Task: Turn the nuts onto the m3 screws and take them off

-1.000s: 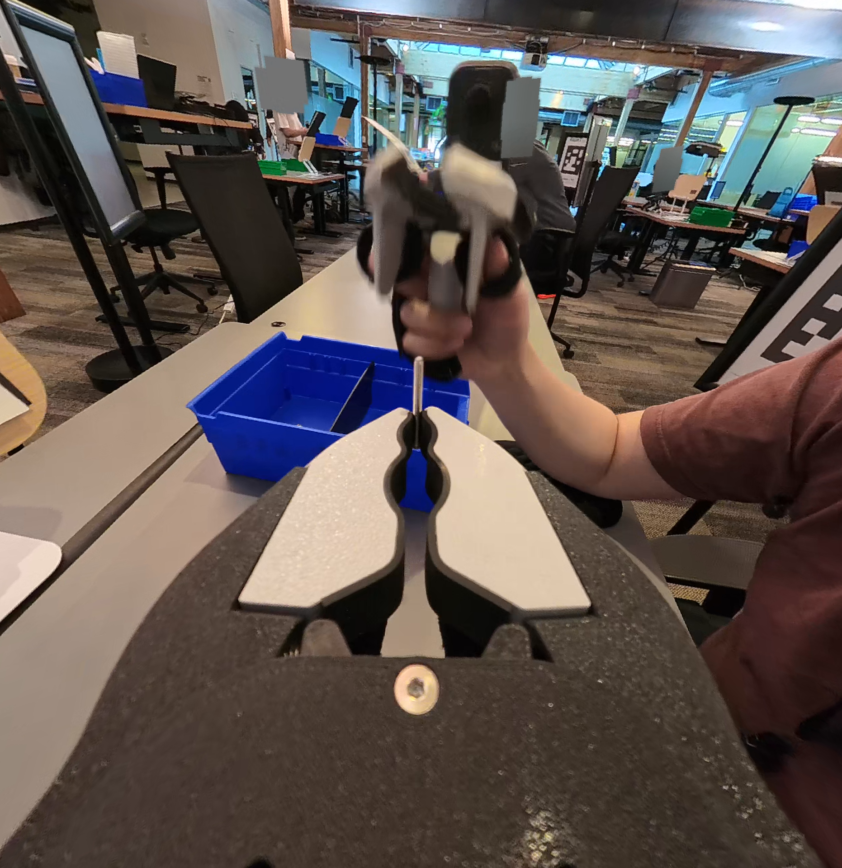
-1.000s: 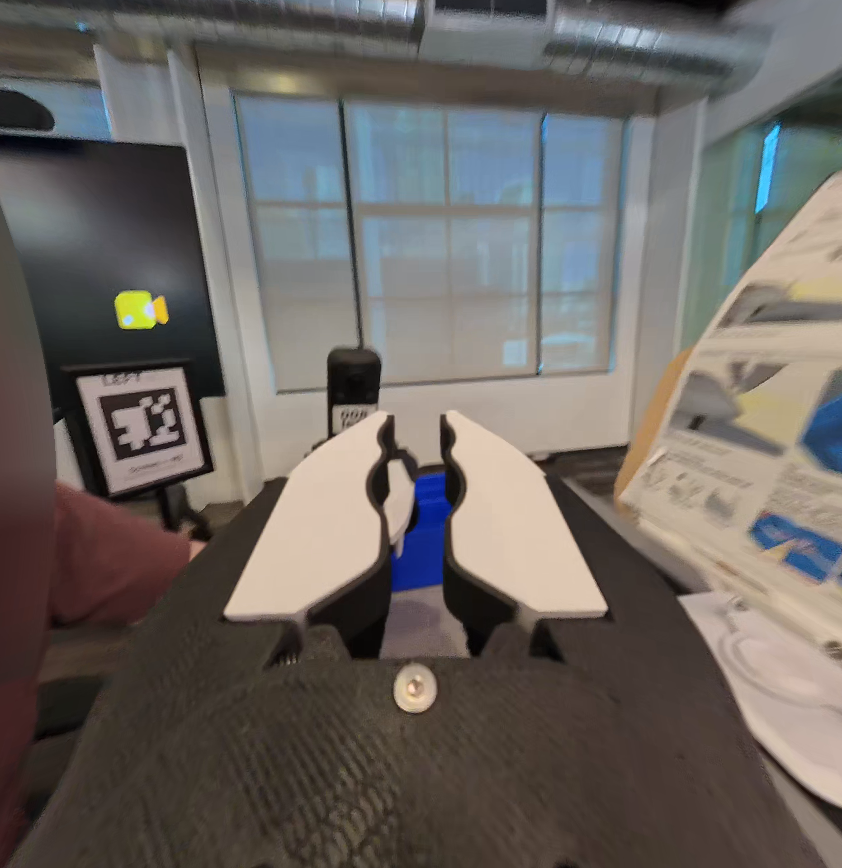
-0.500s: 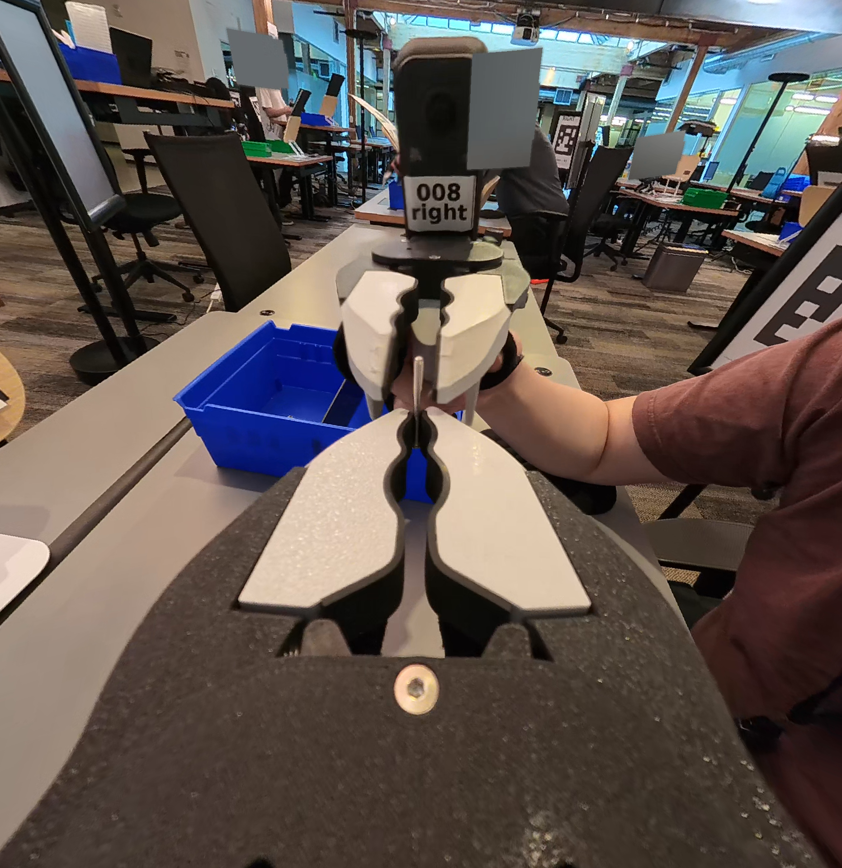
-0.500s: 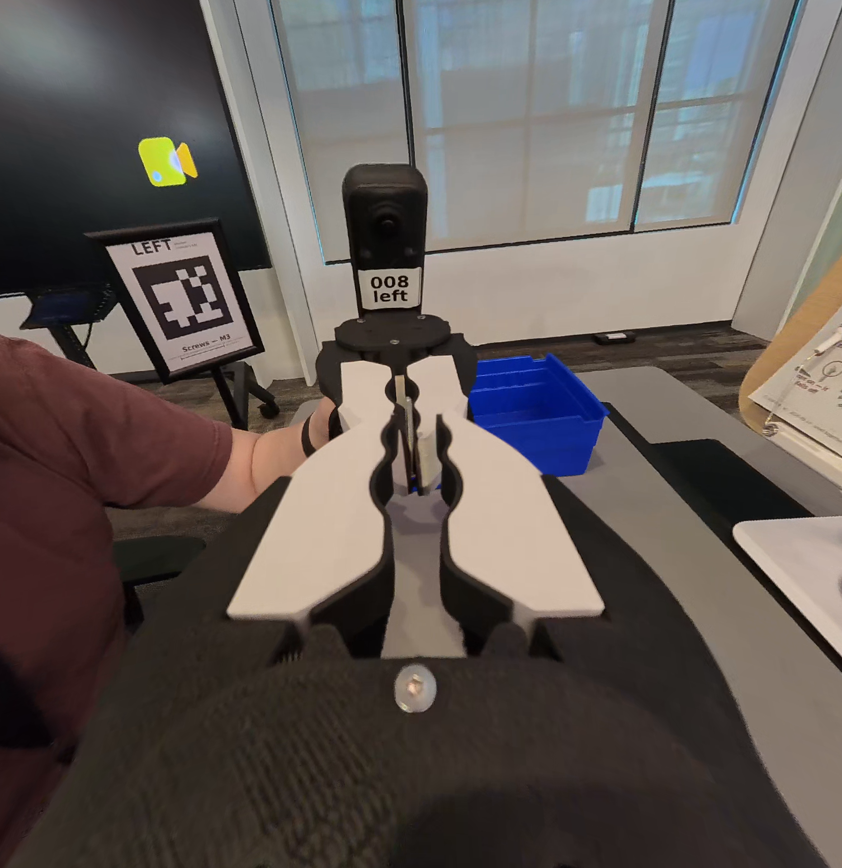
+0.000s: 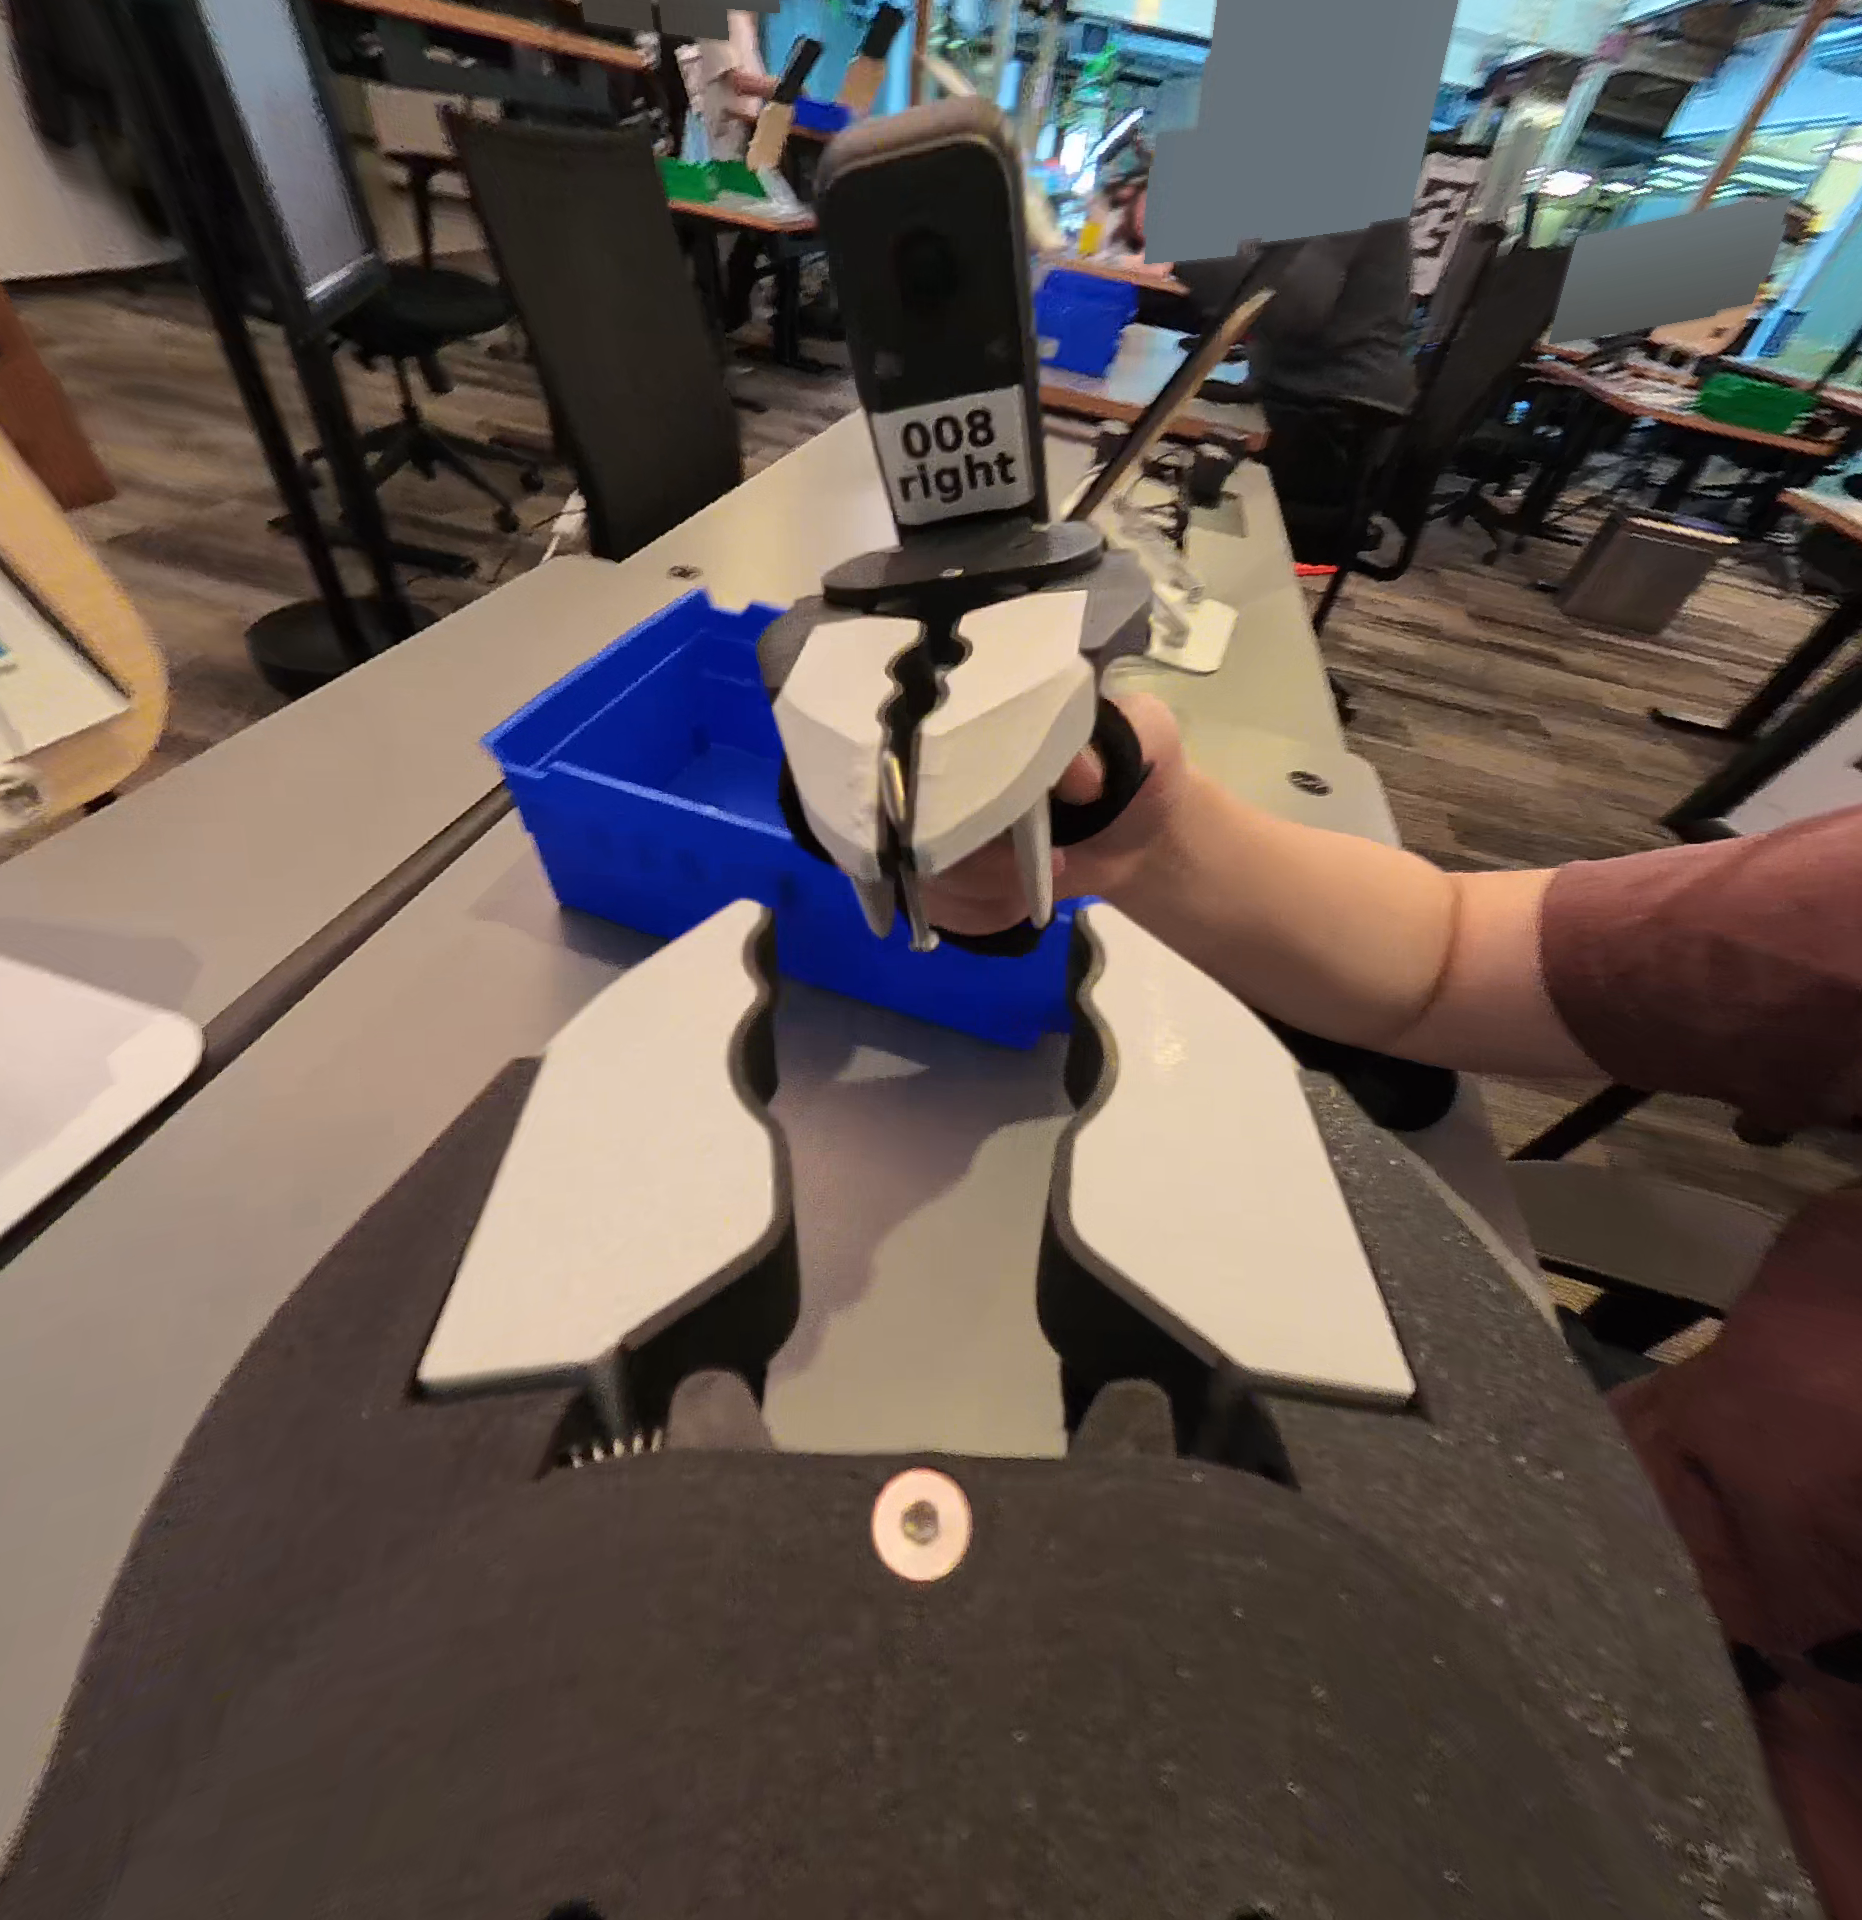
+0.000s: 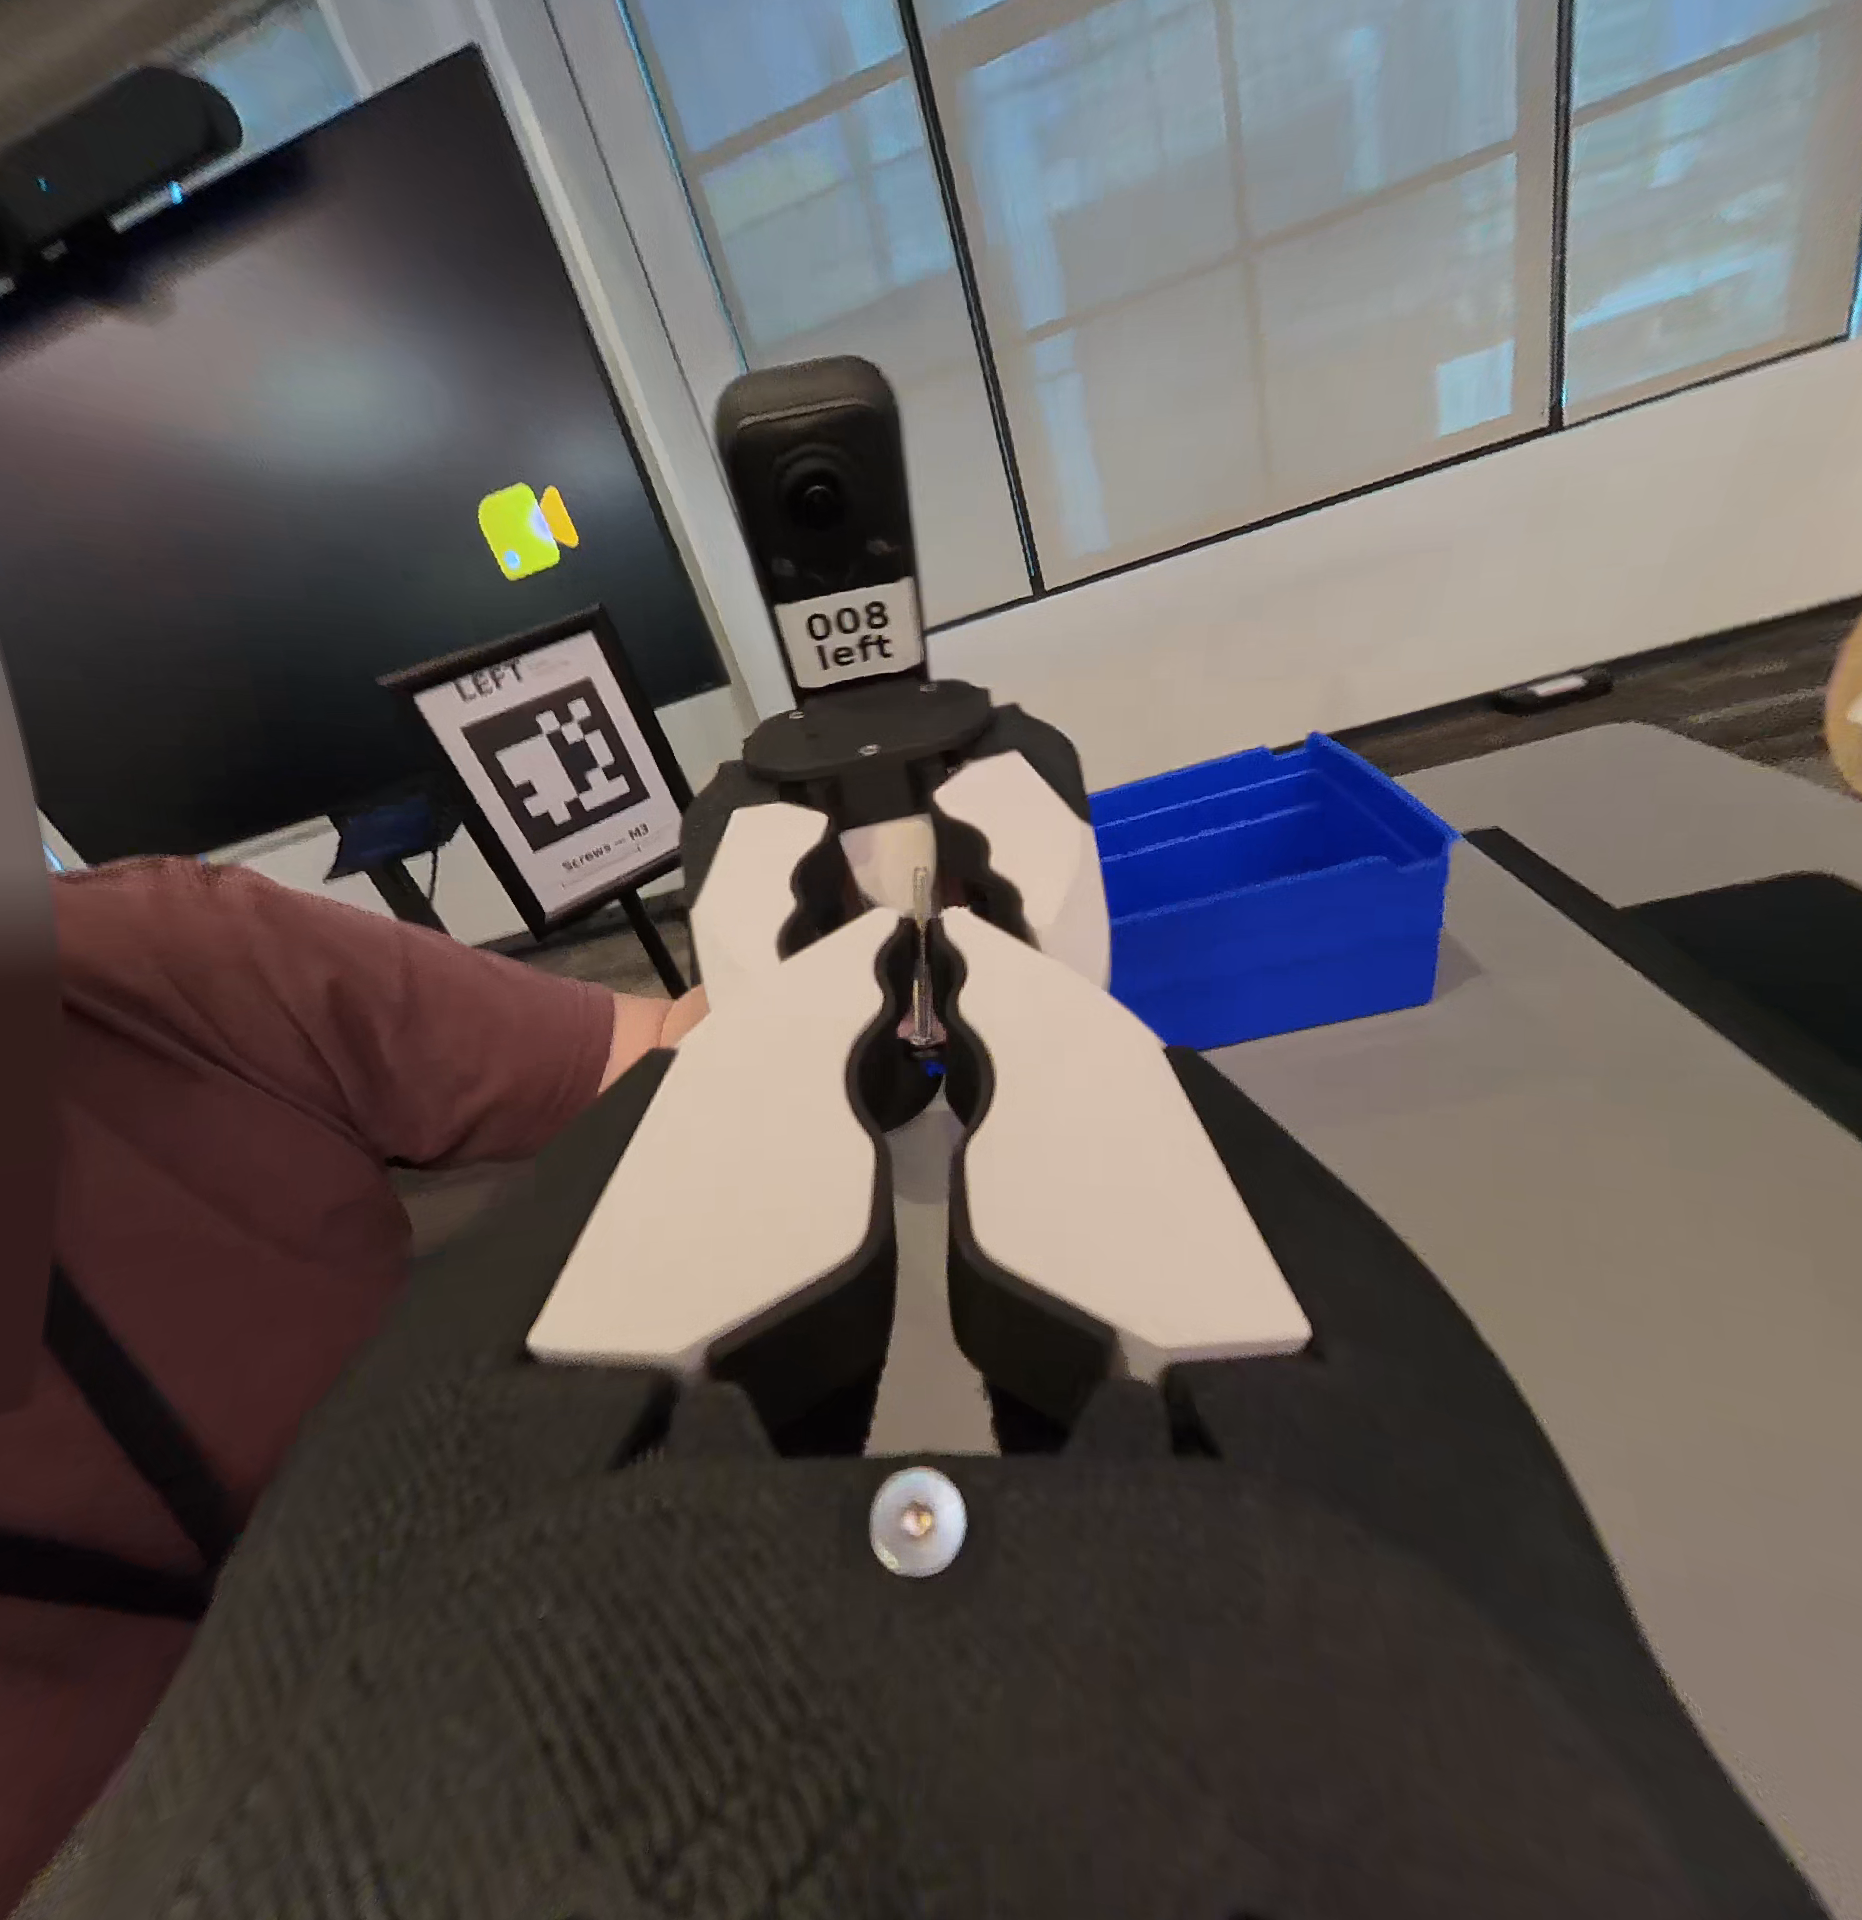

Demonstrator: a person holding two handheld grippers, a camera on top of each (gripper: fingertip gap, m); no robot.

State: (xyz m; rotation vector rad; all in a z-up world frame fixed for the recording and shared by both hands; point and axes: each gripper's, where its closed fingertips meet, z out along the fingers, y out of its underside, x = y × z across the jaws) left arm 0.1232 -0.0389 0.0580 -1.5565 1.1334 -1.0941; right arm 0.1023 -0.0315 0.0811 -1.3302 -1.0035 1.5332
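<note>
Right gripper [image 6: 922, 935]: thin silvery screw [image 6: 920, 961]

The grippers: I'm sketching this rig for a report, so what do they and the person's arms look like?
Both grippers, left and right, share one build: a rough black textured body, two flat white fingers with wavy black inner edges, and a silver screw head at the base. A black camera with a white label stands on top of each. The person wears a maroon short sleeve.

The left gripper [image 5: 922, 977] has its jaws spread wide over the grey table [image 5: 283, 748]. At twelve o'clock the right gripper [image 5: 911, 883] faces it, pinching a thin screw [image 5: 901, 831]. A blue bin [image 5: 646, 821] sits at eleven o'clock.
</note>
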